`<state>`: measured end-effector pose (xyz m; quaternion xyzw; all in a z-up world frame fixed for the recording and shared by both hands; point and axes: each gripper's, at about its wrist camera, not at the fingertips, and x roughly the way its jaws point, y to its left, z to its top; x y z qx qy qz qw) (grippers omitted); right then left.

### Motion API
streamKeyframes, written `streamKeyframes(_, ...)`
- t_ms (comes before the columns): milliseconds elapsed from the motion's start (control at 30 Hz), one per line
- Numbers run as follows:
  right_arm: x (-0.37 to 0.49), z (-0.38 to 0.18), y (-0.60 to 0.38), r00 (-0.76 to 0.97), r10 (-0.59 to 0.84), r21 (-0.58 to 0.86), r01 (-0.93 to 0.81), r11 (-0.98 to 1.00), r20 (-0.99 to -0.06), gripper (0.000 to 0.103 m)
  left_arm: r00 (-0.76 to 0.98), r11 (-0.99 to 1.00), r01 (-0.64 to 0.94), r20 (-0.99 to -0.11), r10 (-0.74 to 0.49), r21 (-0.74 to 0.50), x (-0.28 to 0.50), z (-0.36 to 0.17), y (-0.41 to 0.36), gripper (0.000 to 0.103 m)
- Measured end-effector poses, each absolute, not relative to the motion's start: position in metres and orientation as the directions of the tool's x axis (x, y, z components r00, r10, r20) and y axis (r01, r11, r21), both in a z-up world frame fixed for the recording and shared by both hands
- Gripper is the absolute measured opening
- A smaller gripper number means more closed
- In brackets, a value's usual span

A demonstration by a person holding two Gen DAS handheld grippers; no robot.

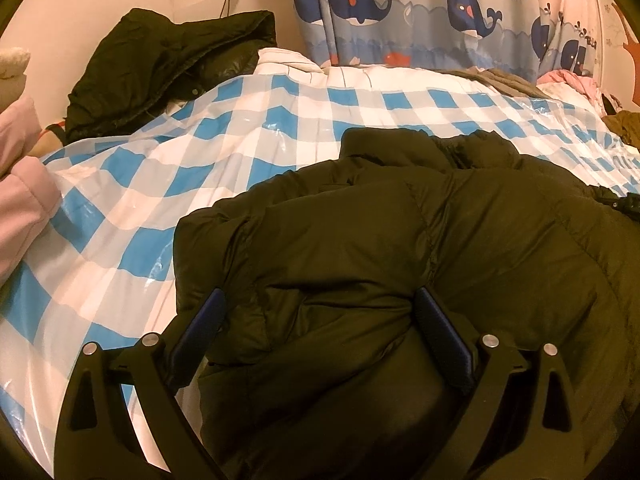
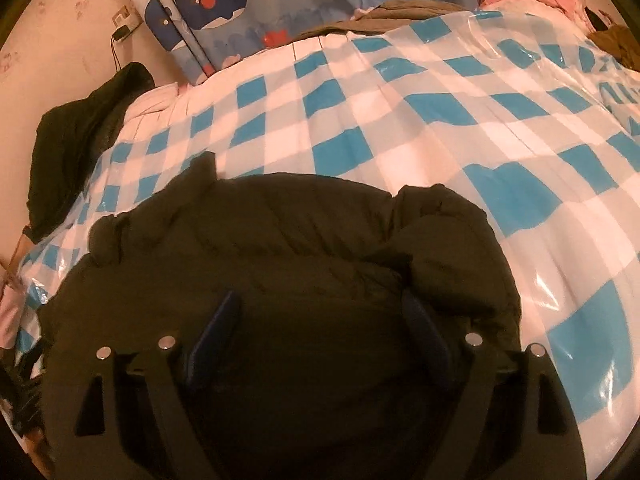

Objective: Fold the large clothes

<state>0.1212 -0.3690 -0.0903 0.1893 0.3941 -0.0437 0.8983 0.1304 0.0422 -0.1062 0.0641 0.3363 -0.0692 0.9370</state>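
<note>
The dark puffer jacket (image 1: 420, 240) was quilted cloth with a faint sheen, puckered along its seams. Under it the blue-and-white checked sheet (image 1: 160, 168) looked like thin glossy plastic (glare streaks ran across it). The whale-print curtain (image 1: 420, 8) was matt woven cloth. The left gripper (image 1: 320, 308) had matt black plastic arms, blue pads and shiny metal pins

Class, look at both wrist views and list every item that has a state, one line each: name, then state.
Dark puffer jacket: bunched up, lying on the checked sheet, not neatly folded.
Checked plastic sheet: spread over the bed, wrinkled.
Second dark jacket: crumpled at the bed's far corner by the wall.
Whale curtain: drawn, hanging.
Left gripper: open over the jacket.
Right gripper: open over the jacket.
</note>
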Motion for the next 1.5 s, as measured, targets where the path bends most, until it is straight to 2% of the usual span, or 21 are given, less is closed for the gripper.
streamKeyframes(133, 0.09, -0.06, -0.35, 0.74, 0.037, 0.231, 0.162, 0.959, -0.671, 0.081, 0.765, 0.982, 0.173, -0.638, -0.088, 0.072, 0.13, -0.107, 0.042, 0.092)
streamKeyframes(233, 0.079, -0.071, -0.339, 0.692, -0.008, 0.121, 0.138, 0.983, -0.722, 0.083, 0.764, 0.982, 0.173, -0.639, -0.088, 0.071, 0.131, -0.107, 0.042, 0.093)
streamKeyframes(367, 0.094, -0.1, -0.346, 0.621, 0.048, 0.164, 0.131, 0.978, -0.782, 0.089, 0.759, 0.982, 0.184, -0.641, -0.114, 0.044, 0.132, -0.109, 0.044, 0.094)
streamKeyframes(500, 0.089, -0.09, -0.345, 0.577, 0.073, 0.178, 0.127, 0.976, -0.814, 0.089, 0.712, 0.981, 0.193, -0.688, -0.145, -0.007, 0.14, -0.114, 0.05, 0.095)
streamKeyframes(533, 0.071, -0.076, -0.346, 0.602, 0.093, 0.202, 0.115, 0.973, -0.793, 0.089, 0.683, 0.979, 0.201, -0.714, -0.152, -0.017, 0.14, -0.111, 0.053, 0.095)
streamKeyframes(600, 0.04, -0.059, -0.343, 0.647, 0.099, 0.191, 0.075, 0.979, -0.756, 0.09, 0.634, 0.977, 0.2, -0.751, -0.186, -0.074, 0.131, -0.102, 0.064, 0.095)
streamKeyframes(667, 0.007, -0.061, -0.339, 0.617, 0.071, 0.119, 0.037, 0.992, -0.784, 0.093, 0.61, 0.966, 0.19, -0.75, -0.256, -0.175, 0.106, -0.086, 0.087, 0.095)
streamKeyframes(733, -0.02, -0.068, -0.344, 0.578, 0.06, 0.091, 0.025, 0.996, -0.814, 0.093, 0.597, 0.961, 0.168, -0.753, -0.277, -0.22, 0.077, -0.078, 0.107, 0.095)
streamKeyframes(867, -0.082, -0.069, -0.378, 0.594, 0.115, 0.211, 0.095, 0.973, -0.797, 0.093, 0.568, 0.955, 0.116, -0.771, -0.289, -0.273, 0.005, -0.076, 0.151, 0.095)
streamKeyframes(1000, -0.157, -0.079, -0.42, 0.605, 0.171, 0.351, 0.192, 0.917, -0.778, 0.094, 0.504, 0.949, 0.005, -0.819, -0.274, -0.314, -0.07, -0.1, 0.2, 0.095)
streamKeyframes(1200, -0.248, -0.083, -0.458, 0.674, 0.287, 0.554, 0.217, 0.804, -0.681, 0.094, 0.488, 0.896, -0.107, -0.808, -0.33, -0.431, -0.154, -0.118, 0.246, 0.095)
streamKeyframes(1300, -0.278, -0.085, -0.466, 0.704, 0.364, 0.658, 0.194, 0.727, -0.61, 0.094, 0.485, 0.855, -0.13, -0.784, -0.386, -0.502, -0.176, -0.12, 0.252, 0.095)
streamKeyframes(1433, -0.312, -0.096, -0.47, 0.722, 0.531, 0.842, 0.132, 0.524, -0.443, 0.096, 0.448, 0.789, -0.159, -0.756, -0.478, -0.593, -0.202, -0.127, 0.251, 0.095)
streamKeyframes(1500, -0.321, -0.102, -0.466, 0.701, 0.583, 0.875, 0.123, 0.468, -0.411, 0.096, 0.435, 0.76, -0.166, -0.738, -0.516, -0.629, -0.211, -0.13, 0.25, 0.095)
